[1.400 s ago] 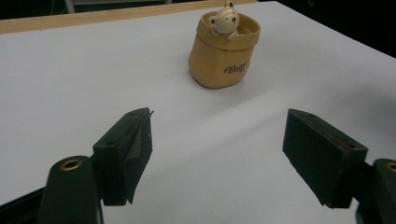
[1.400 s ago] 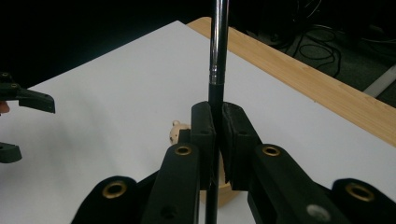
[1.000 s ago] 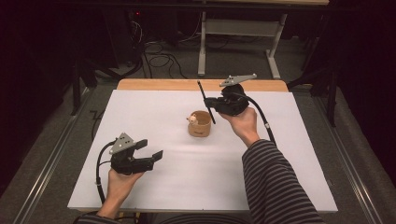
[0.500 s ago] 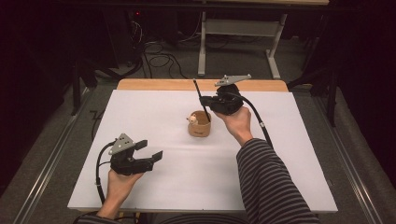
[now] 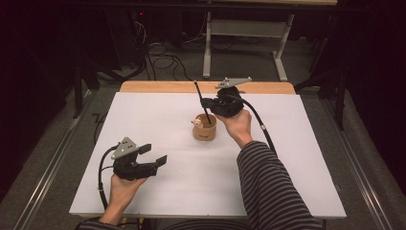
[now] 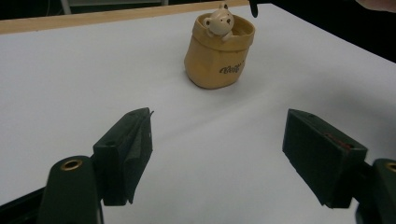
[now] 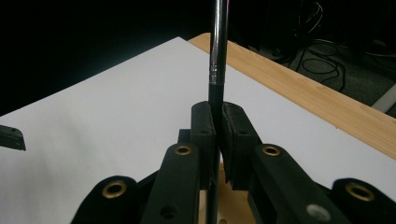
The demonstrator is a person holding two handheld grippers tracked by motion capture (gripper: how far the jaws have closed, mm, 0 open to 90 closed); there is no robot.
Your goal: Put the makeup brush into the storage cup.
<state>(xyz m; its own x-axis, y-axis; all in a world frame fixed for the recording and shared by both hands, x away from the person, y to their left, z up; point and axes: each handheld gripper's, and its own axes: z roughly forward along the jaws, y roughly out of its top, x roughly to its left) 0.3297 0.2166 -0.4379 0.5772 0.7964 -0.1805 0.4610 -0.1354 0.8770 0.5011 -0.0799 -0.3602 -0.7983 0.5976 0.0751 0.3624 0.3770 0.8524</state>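
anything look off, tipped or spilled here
Nothing stands out. The bear cup stands upright on the white table, and the right gripper holds the black pen over it. The left gripper is open.

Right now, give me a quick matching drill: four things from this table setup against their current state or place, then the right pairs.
1. left gripper
2. right gripper
3. black pen
4. tan cup

A. clamped, tip down in the cup
B. open, holds nothing
C. mid-table, bear figure at rim
D. shut on the pen

Pairs: 1-B, 2-D, 3-A, 4-C
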